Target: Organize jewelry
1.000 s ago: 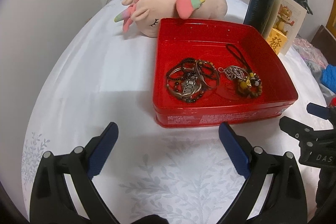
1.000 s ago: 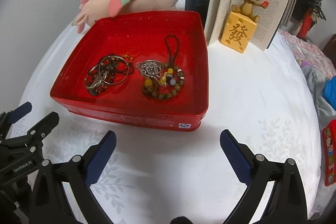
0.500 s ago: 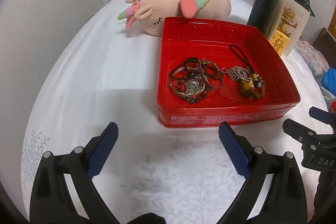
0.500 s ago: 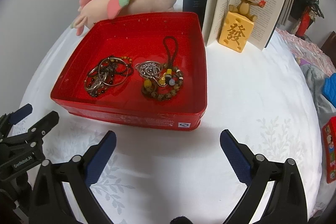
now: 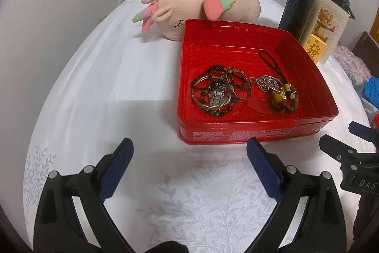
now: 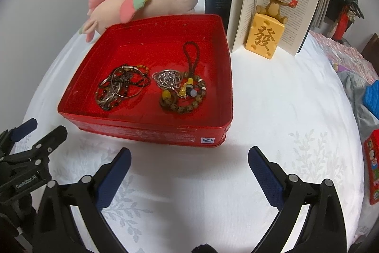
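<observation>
White leaf-print bedspread (image 5: 180, 200), red tin (image 6: 151, 127) (jewelry inside), both hand-held grippers spread wide.

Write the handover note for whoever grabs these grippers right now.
Left gripper: open, empty, above the white cloth short of the red tin.
Right gripper: open, empty, also short of the tin.
Jewelry: all inside the tin, in two tangled heaps, the bangle and watch pile and the beaded bracelet with pendant.
Done: nothing lifted out.
Left: separate and sort the pieces.
</observation>
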The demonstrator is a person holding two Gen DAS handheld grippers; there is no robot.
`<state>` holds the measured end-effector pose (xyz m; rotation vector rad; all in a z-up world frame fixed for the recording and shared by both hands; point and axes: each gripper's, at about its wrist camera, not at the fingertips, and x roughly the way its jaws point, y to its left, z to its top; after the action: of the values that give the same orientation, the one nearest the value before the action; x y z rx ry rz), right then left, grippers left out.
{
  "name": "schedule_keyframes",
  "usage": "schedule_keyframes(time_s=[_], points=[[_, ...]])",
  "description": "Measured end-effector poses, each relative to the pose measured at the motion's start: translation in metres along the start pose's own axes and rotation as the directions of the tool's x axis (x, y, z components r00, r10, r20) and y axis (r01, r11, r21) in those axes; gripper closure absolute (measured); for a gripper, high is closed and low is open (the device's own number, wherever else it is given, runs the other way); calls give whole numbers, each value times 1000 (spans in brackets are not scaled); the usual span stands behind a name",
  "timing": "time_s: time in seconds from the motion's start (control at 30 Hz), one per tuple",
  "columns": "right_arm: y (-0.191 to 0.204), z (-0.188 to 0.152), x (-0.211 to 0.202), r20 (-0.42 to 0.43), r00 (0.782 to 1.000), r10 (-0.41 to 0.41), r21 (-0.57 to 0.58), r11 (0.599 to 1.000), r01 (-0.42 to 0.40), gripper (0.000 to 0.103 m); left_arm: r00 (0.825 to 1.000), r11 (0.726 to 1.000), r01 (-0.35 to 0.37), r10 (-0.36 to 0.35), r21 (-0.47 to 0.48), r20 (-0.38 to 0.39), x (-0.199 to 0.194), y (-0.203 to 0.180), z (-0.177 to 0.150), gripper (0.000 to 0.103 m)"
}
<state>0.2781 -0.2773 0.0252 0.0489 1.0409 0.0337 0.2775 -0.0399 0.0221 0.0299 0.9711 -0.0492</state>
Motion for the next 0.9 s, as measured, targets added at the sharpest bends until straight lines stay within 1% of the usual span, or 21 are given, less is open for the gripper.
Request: schedule_keyframes(time_s=[0.57, 0.77, 0.9], points=[[1, 0, 1, -4, 1000, -1, -6, 1000, 1, 4, 1000, 1000, 11, -11, -9, -11, 1, 1, 0, 7], [0, 0, 2, -6, 1000, -3, -11, 1000, 3, 4, 1000, 1000, 12, -12, -4, -1, -1, -1, 0, 7], [0, 0, 2, -5, 1000, -4, -13, 1000, 4, 4, 1000, 1000, 10, -10, -18, -9, 1, 1, 1, 7]])
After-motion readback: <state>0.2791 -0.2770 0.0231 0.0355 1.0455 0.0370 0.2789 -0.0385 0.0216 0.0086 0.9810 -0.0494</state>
